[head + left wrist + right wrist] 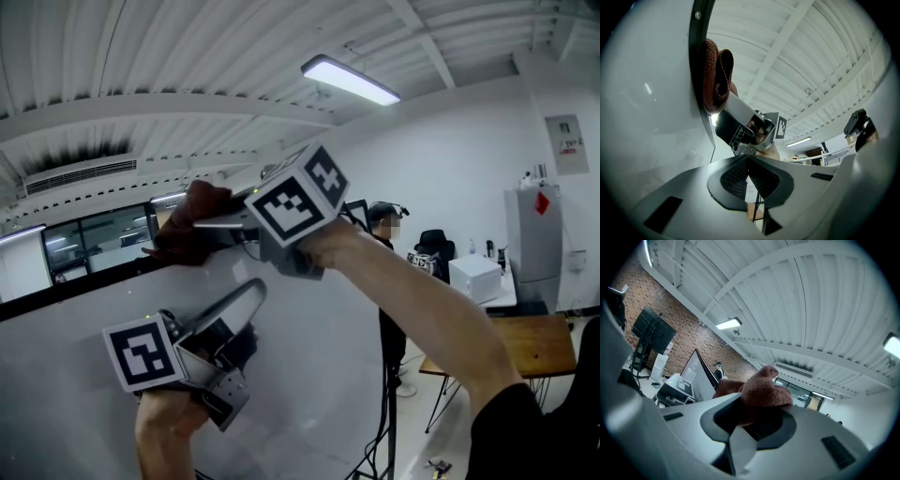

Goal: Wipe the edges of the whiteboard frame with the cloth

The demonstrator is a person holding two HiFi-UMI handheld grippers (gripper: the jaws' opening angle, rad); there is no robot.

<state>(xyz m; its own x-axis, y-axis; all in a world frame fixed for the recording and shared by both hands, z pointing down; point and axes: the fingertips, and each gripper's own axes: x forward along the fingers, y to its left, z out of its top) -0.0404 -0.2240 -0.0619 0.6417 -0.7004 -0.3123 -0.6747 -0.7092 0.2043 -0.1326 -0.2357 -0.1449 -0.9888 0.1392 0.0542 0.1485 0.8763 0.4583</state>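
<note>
Filling lower left of head view, whiteboard (309, 375) glossy white, cut off at picture edges; thin black frame (695, 61) along top. Right gripper (202, 225) jaws clamped on cloth (187, 211), tips buried in it. Cloth reddish-brown terry, bunched, pressed on frame's top edge. Left gripper (253, 298) lower, before board face, ribbed pads (733, 180) closed together, nothing between; cube (141, 354) shows black-white square marker

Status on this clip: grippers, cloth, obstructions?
Right gripper shut on cloth, pressed to whiteboard frame top edge. Left gripper shut, empty, below. Nothing in the way.
</note>
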